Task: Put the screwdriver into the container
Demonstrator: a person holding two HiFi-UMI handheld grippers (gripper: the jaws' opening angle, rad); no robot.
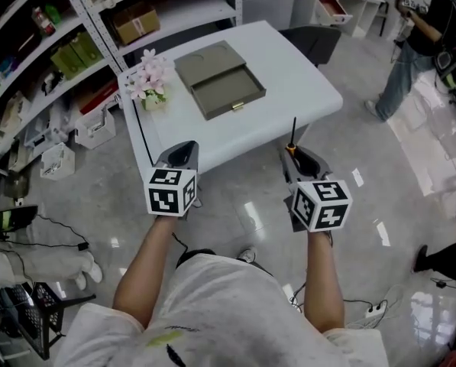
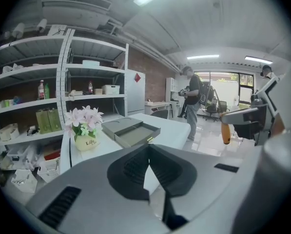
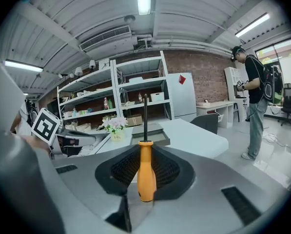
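Note:
A grey-olive container [image 1: 220,81] with its drawer pulled open lies on the white table [image 1: 304,90]; it also shows ahead as the container [image 2: 130,129] and container [image 3: 154,129]. My right gripper [image 1: 291,151] is shut on the screwdriver [image 1: 292,138], short of the table's near edge. The screwdriver's orange handle [image 3: 145,172] sits between the jaws of my right gripper [image 3: 145,147], its black shaft pointing forward. My left gripper [image 1: 183,147] hovers at the table's near edge, and the left gripper [image 2: 148,148] is shut with nothing in it.
A pot of pink flowers [image 1: 149,82] stands at the table's left corner. Metal shelves [image 1: 52,44] with boxes run along the left. A dark chair [image 1: 313,40] and a white desk [image 1: 342,2] lie beyond the table. A person [image 1: 418,40] stands at the right.

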